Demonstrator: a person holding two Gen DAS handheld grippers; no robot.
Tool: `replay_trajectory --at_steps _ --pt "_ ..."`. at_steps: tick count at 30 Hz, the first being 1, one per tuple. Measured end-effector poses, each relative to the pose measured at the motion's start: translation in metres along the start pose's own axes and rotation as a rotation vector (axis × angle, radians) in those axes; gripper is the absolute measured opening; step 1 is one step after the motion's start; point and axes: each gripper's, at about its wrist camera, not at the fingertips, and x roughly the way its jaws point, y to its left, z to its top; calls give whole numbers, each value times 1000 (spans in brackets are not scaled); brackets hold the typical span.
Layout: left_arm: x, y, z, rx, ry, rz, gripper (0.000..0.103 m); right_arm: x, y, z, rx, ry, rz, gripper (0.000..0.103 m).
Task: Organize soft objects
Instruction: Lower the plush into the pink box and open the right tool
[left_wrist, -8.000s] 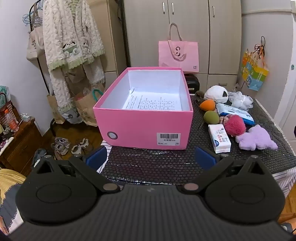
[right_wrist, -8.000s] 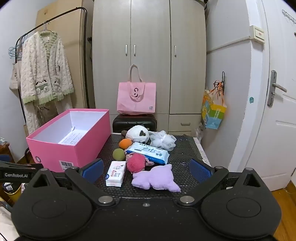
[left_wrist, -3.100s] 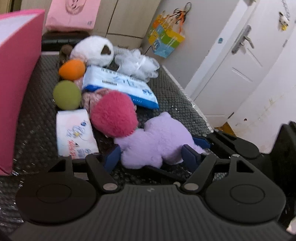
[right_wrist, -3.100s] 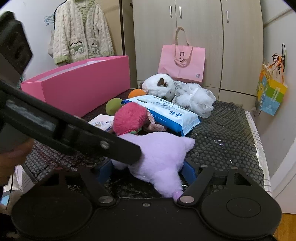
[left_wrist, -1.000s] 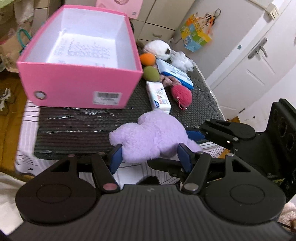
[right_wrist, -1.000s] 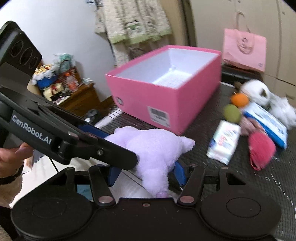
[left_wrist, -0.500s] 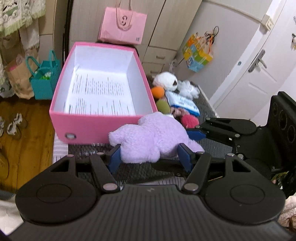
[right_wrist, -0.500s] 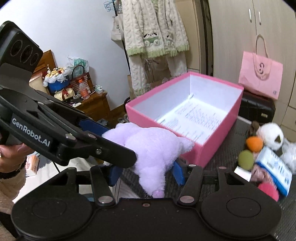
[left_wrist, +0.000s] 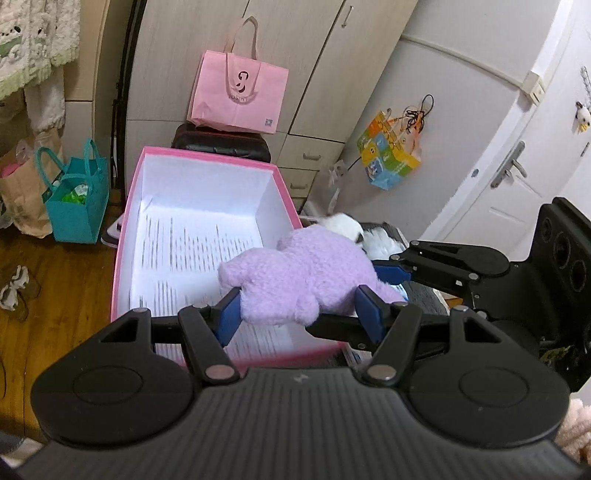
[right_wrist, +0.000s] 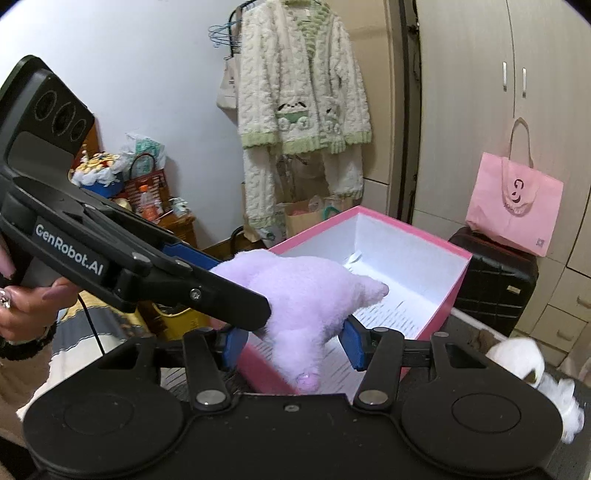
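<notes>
A purple plush toy (left_wrist: 303, 273) hangs in the air over the near right part of an open pink box (left_wrist: 125, 236) lined with printed paper. My left gripper (left_wrist: 299, 314) is shut on the toy's near end, blue pads pressing both flanks. My right gripper (right_wrist: 293, 343) holds the same purple plush toy (right_wrist: 306, 295) from the other side; its jaws are closing, squeezing the toy between the pads. In the right wrist view the toy hangs above the near corner of the pink box (right_wrist: 458, 280). Each gripper shows in the other's view.
A white plush (left_wrist: 343, 225) and other soft items lie on the dark mat right of the box. Behind the box a black suitcase (left_wrist: 221, 142) carries a pink bag (left_wrist: 240, 96). A teal bag (left_wrist: 77, 199) stands on the floor. A person's hand (right_wrist: 22, 306) holds the left gripper.
Both grippers have carried the purple plush up and forward from the table's front edge to above the pink box's opening. The box now lies directly beneath the toy.
</notes>
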Motion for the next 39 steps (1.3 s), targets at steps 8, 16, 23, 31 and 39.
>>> replay_trajectory --at_steps 8,16,23,31,39 --pt "61 34 46 -27 43 -7 63 57 -39 24 -16 45 -90 56" --pt "114 76 74 -136 108 -43 63 111 -63 46 -93 154 -188 56" --pt "140 89 72 -160 158 -8 63 143 -63 44 -170 241 -231 56" --pt "151 92 74 -163 140 45 66 159 -65 43 -214 262 -284 59" --pt "137 84 66 -136 97 75 70 133 -67 40 -168 213 -254 66"
